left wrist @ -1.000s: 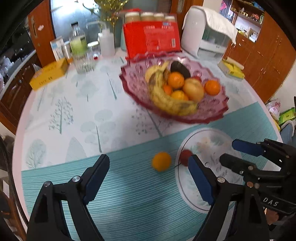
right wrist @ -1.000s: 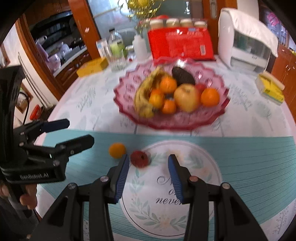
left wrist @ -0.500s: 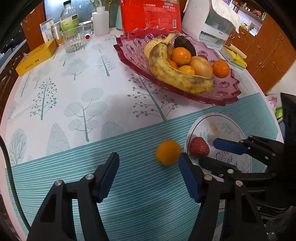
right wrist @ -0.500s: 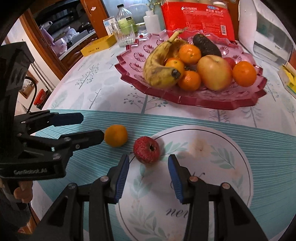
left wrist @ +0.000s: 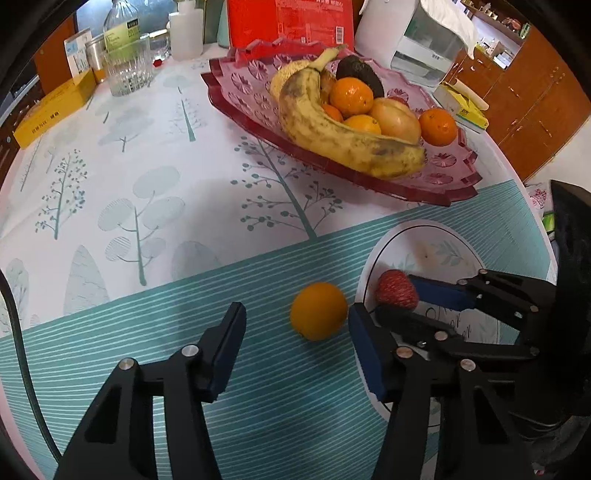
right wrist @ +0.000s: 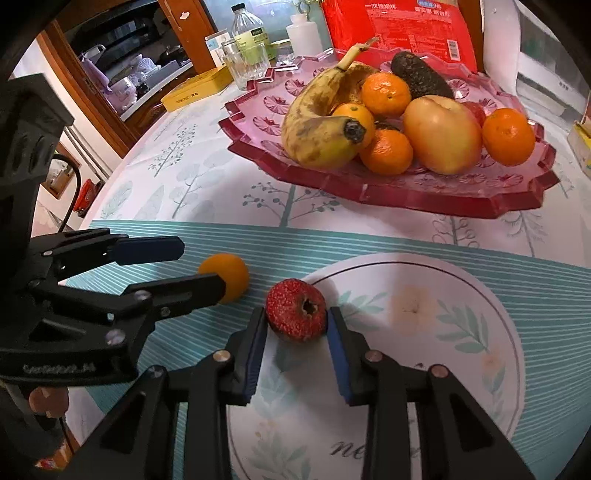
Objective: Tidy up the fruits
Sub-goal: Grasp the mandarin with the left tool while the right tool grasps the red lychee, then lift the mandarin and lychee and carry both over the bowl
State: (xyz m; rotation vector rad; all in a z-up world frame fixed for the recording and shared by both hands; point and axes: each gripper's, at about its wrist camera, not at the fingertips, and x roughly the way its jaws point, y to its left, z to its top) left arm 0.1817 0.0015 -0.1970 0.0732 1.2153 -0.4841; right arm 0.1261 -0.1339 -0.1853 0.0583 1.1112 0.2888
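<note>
A small orange (left wrist: pixel 318 311) lies on the teal striped mat between the fingers of my left gripper (left wrist: pixel 295 314). Its jaws are closing: the right pad is at the orange's side and the left pad stands clear of it. Just right of the orange, a red strawberry (right wrist: pixel 297 310) sits at the edge of the mat's white round print. My right gripper (right wrist: pixel 296 317) is shut on the strawberry, a blue pad against each side. Behind them, a pink glass bowl (right wrist: pixel 406 192) holds a banana (right wrist: pixel 317 125), several oranges, an apple and an avocado.
At the back of the round table stand a glass tumbler (left wrist: pixel 127 70), a bottle (right wrist: pixel 249 33), a red packet (left wrist: pixel 291 22) and a white appliance (left wrist: pixel 417 40). A yellow box (left wrist: pixel 51 110) lies near the left edge. The two grippers are side by side, almost touching.
Both grippers have come down toward the mat. The left jaws have narrowed around the orange. The right jaws have closed onto the strawberry.
</note>
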